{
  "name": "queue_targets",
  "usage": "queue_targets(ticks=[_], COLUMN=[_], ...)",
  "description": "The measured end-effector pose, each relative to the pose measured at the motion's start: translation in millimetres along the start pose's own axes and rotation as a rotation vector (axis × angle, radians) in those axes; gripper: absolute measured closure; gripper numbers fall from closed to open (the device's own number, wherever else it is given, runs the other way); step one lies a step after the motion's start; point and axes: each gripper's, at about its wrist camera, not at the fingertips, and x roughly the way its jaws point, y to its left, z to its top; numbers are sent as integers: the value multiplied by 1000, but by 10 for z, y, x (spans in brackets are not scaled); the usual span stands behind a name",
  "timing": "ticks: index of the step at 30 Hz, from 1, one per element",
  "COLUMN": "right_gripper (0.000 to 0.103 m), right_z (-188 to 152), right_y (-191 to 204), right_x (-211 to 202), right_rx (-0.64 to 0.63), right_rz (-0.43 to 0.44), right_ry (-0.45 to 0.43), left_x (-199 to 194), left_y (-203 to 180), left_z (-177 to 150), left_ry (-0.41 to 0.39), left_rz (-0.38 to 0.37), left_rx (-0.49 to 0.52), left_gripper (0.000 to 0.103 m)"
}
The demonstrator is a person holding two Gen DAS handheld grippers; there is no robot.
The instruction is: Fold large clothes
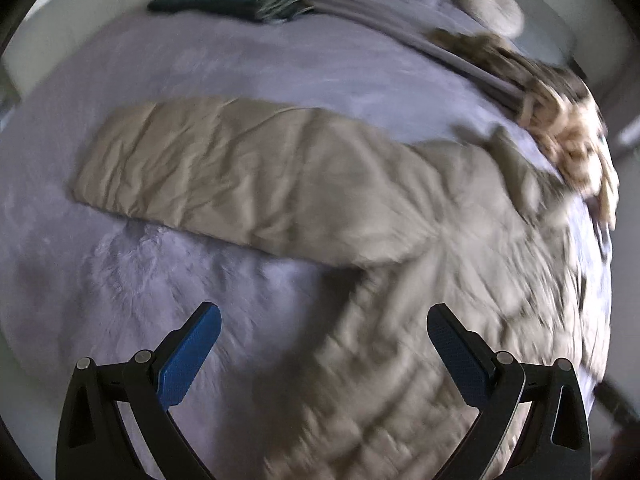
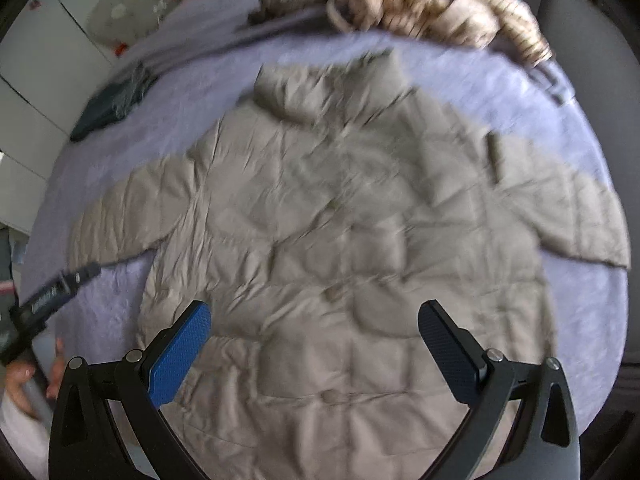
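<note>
Lavender bedspread (image 2: pixel 552 128) bears beige jacket (image 2: pixel 340 216) (no legible labels); both jaws wide, empty.

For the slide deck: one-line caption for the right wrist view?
Open right gripper hovers over a beige quilted jacket spread flat on a lavender blanket.

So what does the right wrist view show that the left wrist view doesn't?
Only the right wrist view shows the whole beige quilted jacket spread flat with both sleeves out, the left tongs and a hand. Only the left shows a round cushion. Both show the lilac bedcover, the dark folded cloth and the striped fuzzy garment.
</note>
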Motion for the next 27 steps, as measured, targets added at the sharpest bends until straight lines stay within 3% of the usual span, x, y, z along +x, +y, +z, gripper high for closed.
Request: queue_targets(ticks=[7,12,18,20,21,22,23,24,26,27], right_gripper=[0,0,0,0,0,0,0,0,5,27], right_z=[-65,-26,197,272,300,330,371,408,461,497], right_y=[500,723,863,900,915,933,956,970,997,1009], right_x=[761,1139,1349,1421,1450,1480,1510,1526,1548,1563], right_rx=[-47,-32,-3,8,14,20,29,41,67,87], right_rz=[69,118,198,226,237,251,275,295,329,355], right_ry=[88,109,62,57,54,50,42,34,15,3], left_x=[773,929,1074,1074,1054,1016,978,950,807,707], left_y=[976,1349,1547,1560,1584,1572,1542,1533,1489,1437], left_z=[296,618,965,965,979,976,968,996,1029,1050], left_ry=[31,-47,-115,-129,-140,-151,-152,-150,-168,-191], left_rz=[-93,-153,-92,-79,-70,-69,-90,-122,-138,-130], left_rx=[-226,-328,-347,-336,-323,-294,-265,-241,-204,-175], left_gripper=[0,0,0,6,21,48,63,87,92,92])
